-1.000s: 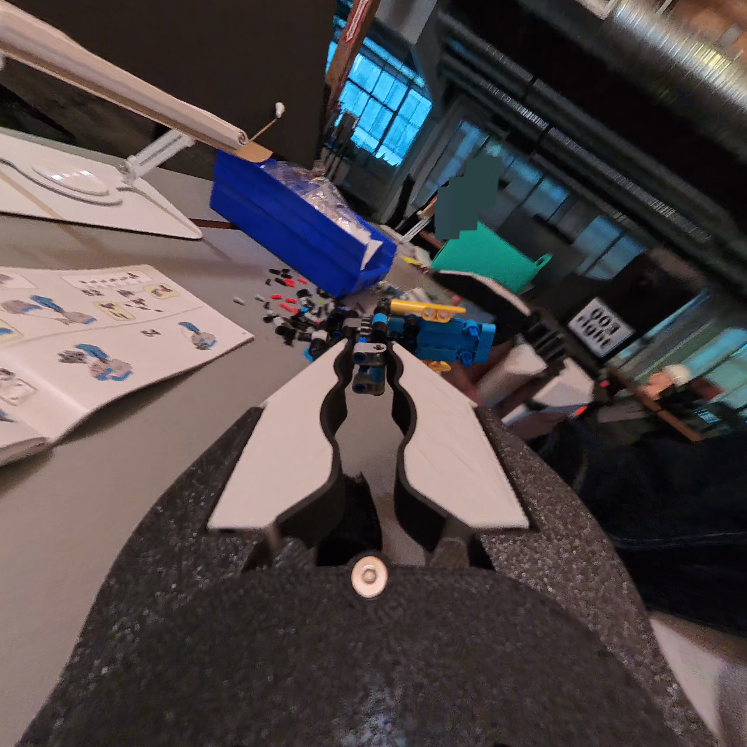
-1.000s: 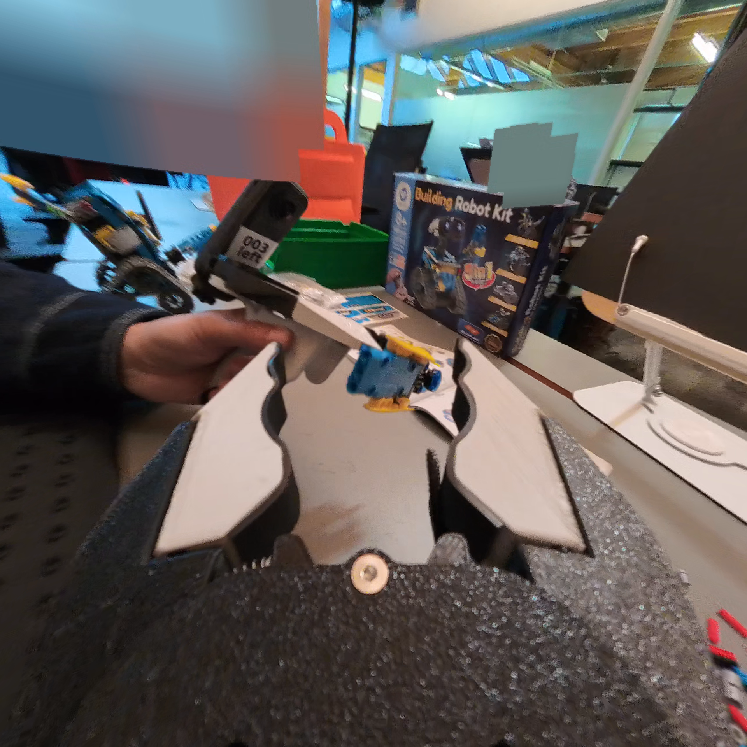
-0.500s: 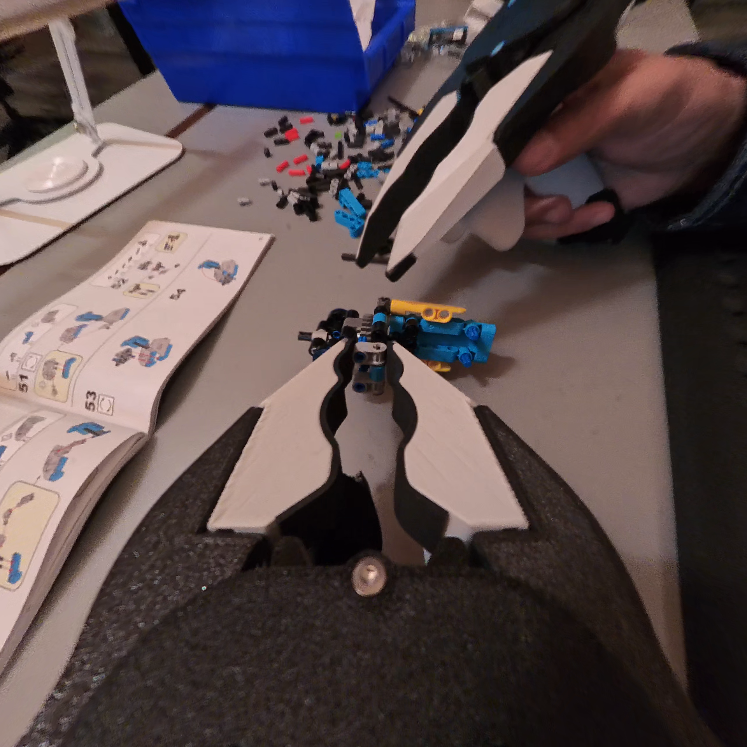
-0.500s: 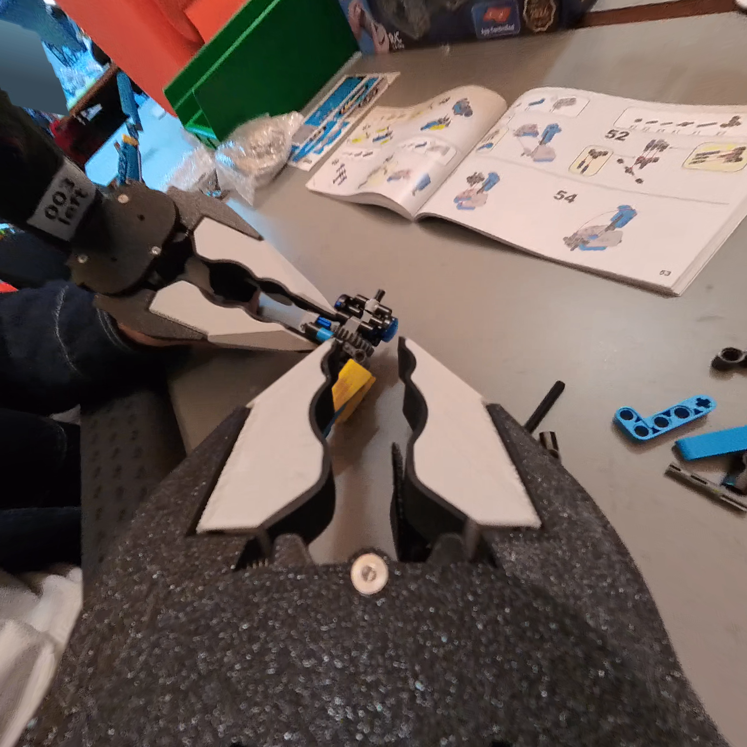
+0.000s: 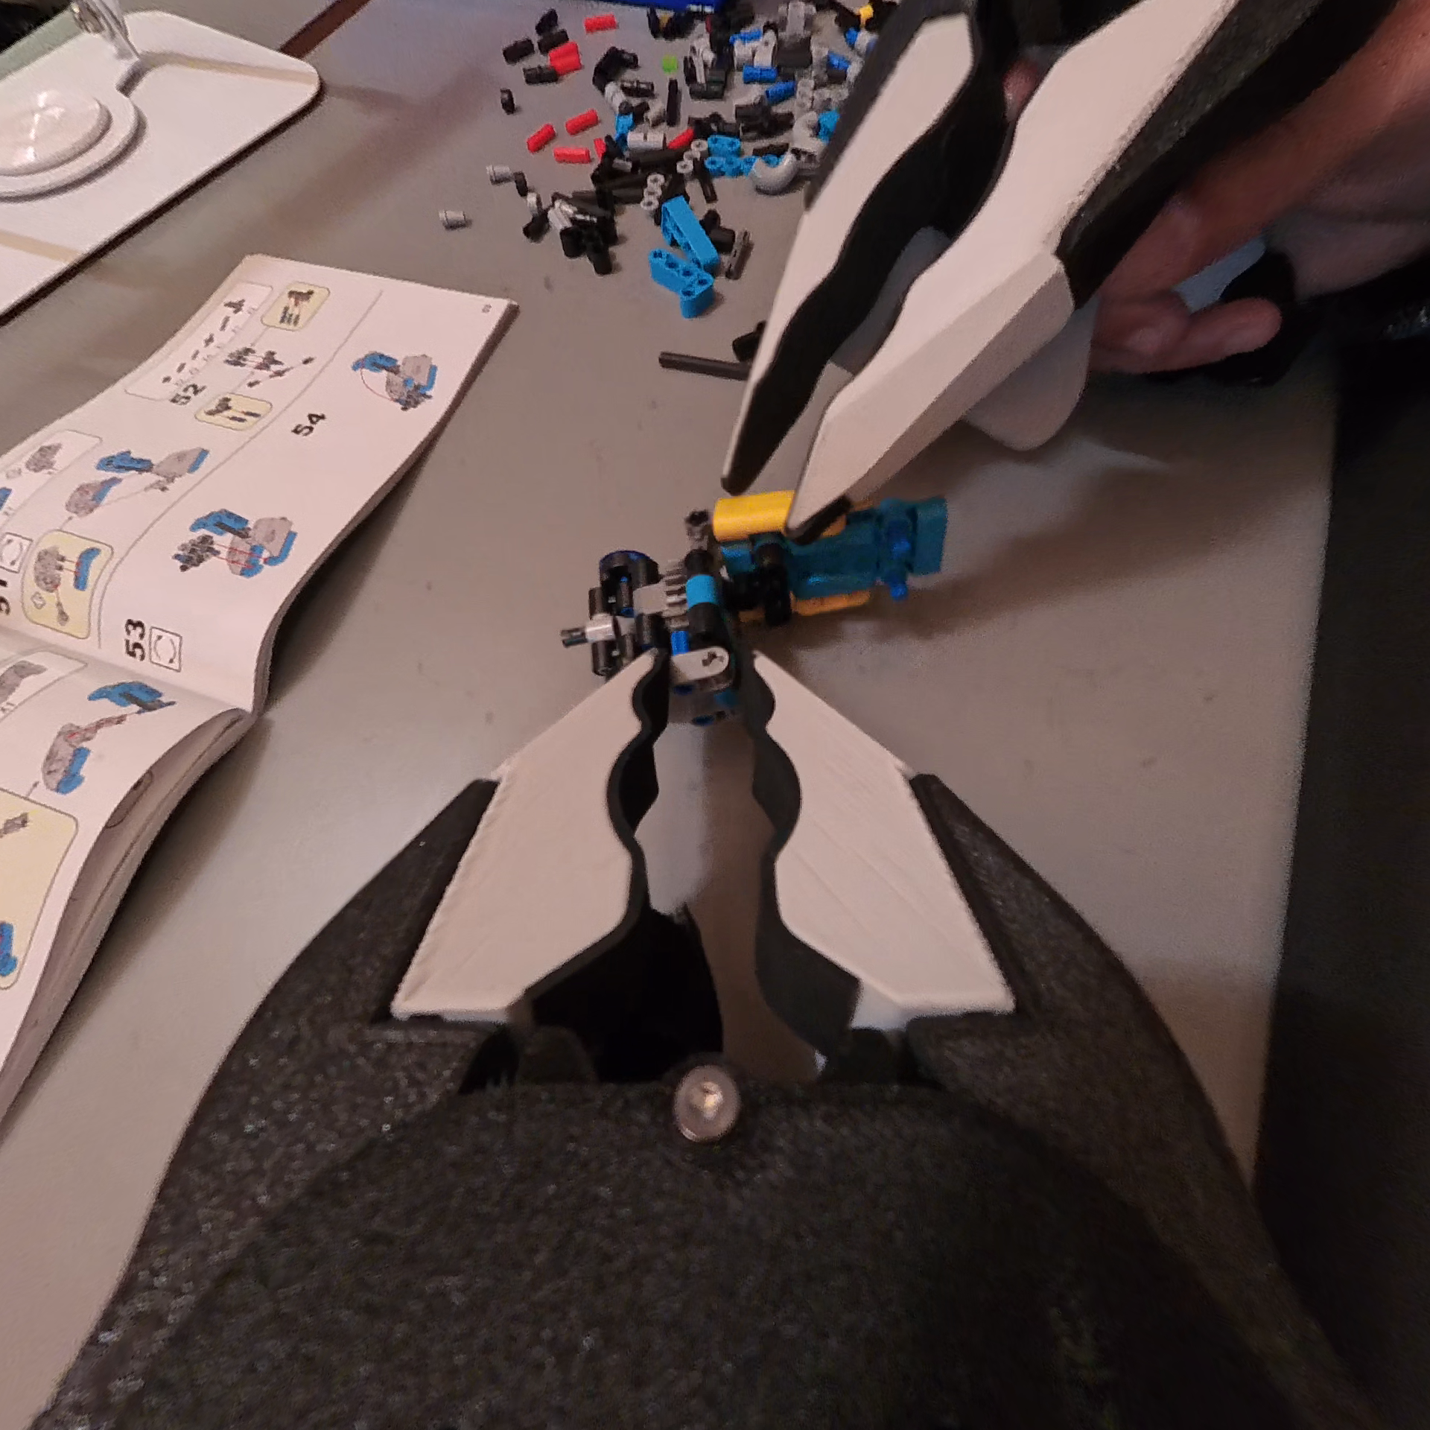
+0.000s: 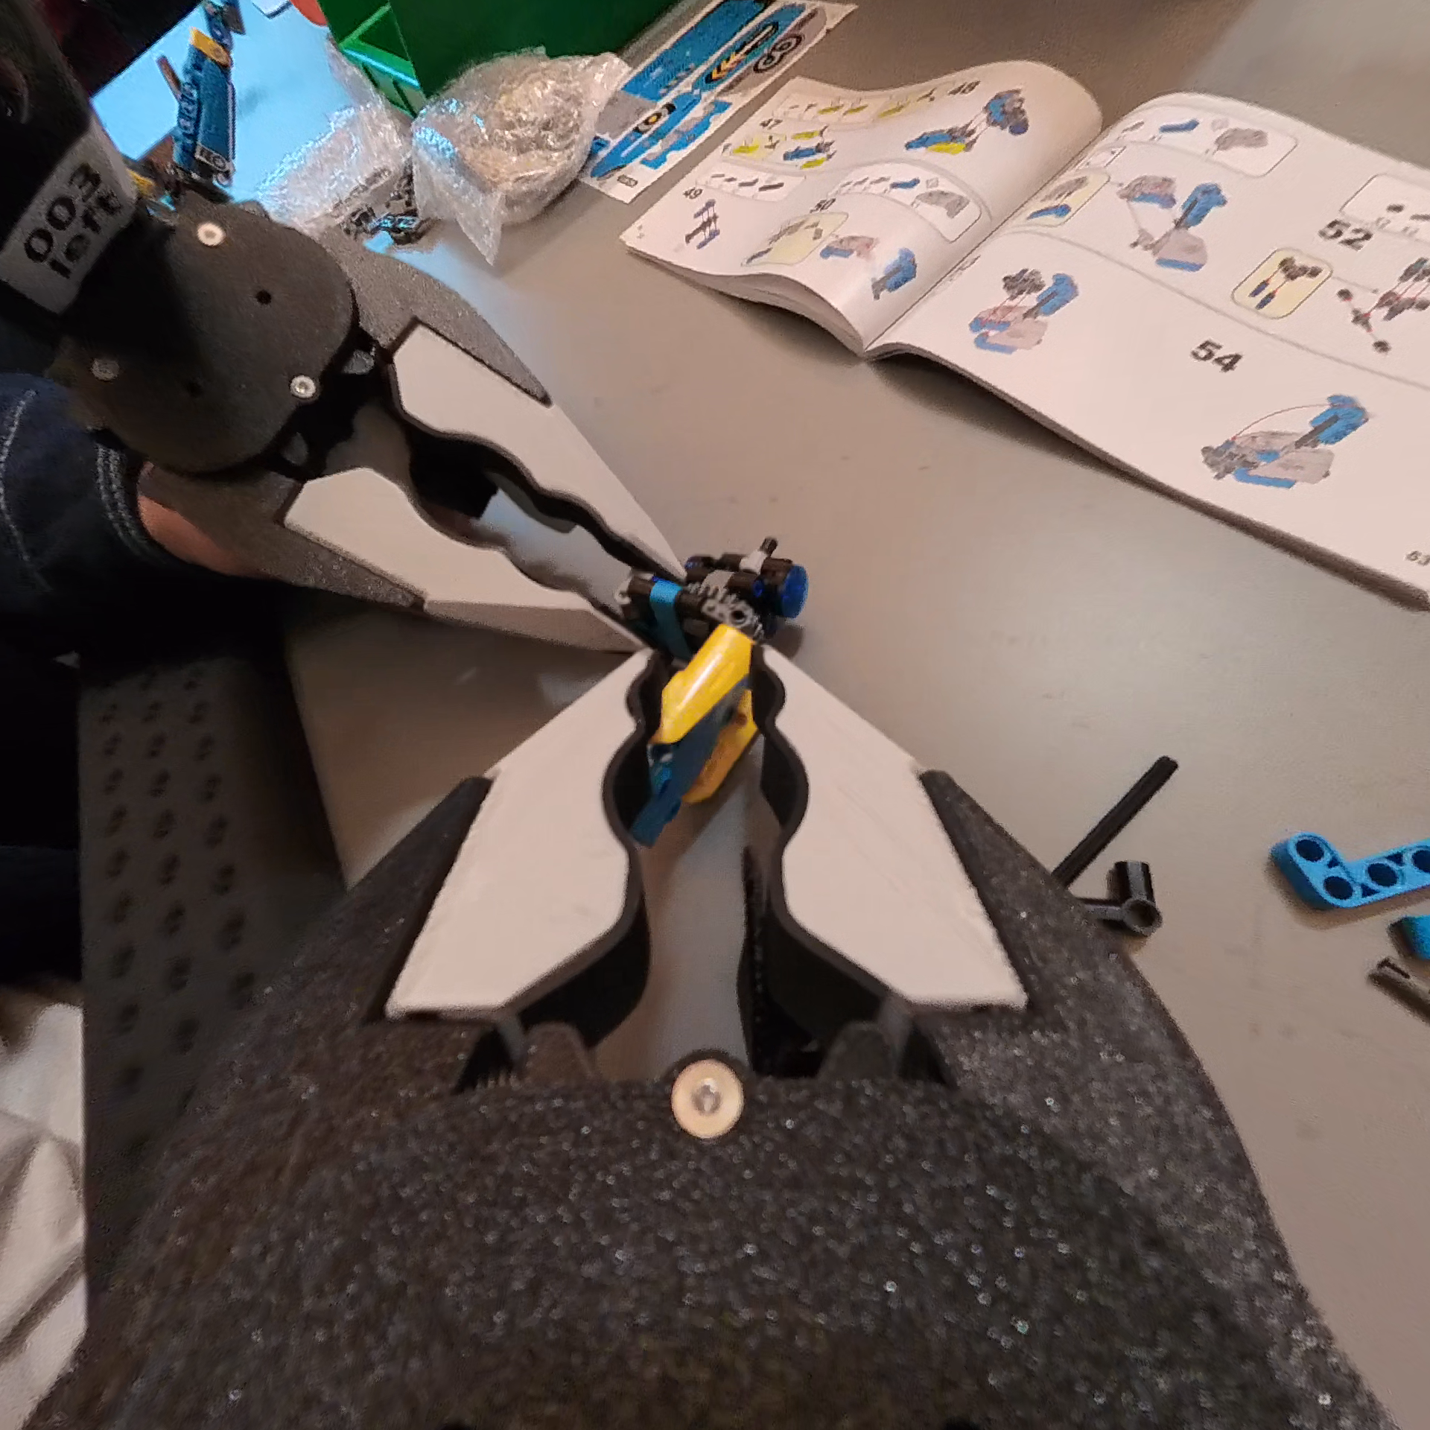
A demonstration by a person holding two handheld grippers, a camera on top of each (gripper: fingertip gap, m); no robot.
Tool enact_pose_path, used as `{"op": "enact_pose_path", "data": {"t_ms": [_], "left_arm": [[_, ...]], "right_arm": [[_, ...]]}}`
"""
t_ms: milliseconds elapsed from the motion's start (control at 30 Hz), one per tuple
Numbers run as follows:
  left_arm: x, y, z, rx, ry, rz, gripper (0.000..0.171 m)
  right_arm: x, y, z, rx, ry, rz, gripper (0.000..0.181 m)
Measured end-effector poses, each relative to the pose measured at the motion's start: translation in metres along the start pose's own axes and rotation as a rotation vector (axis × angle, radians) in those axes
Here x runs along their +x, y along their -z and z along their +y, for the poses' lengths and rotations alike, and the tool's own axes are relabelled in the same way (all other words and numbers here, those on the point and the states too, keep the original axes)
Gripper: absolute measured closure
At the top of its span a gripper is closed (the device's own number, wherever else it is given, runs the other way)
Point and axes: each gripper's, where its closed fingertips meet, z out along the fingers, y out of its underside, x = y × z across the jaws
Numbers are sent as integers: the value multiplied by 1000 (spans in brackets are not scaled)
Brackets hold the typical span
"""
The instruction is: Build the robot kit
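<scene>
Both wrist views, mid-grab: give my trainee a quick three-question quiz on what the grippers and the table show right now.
1. True or false: the left gripper and the right gripper each grip an end of the same small brick model.
2. Which lies on the grey table beyond the model in the right wrist view? A) an open instruction booklet B) a screwdriver C) a cup
3. Fill in: the part of the model between the right gripper's fingers is mostly ____ in colour.

Key: 1 true; 2 A; 3 yellow
</scene>
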Motion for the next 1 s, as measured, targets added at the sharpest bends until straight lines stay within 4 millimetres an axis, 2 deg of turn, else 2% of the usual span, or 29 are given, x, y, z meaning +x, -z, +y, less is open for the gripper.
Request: {"op": "enact_pose_path", "data": {"t_ms": [267,333,533,667,833,1000], "left_arm": [[4,0,4,-23,-29,-10,147],[2,3,2,0,-28,-25,142],[-1,8,-6,45,26,-19,143],[-2,12,-15,89,27,-32,146],[6,7,-18,85,-18,-18,152],[5,0,-17,62,-34,-26,158]], "right_arm": [[2,2,-7,31,10,8,159],[3,0,-6,20,10,7,159],[7,-6,-10,9,80,42,159],[9,-6,-8,-3,102,51,159],[5,-8,-4,-19,132,40,163],[4,-10,-1,-35,145,42,165]]}}
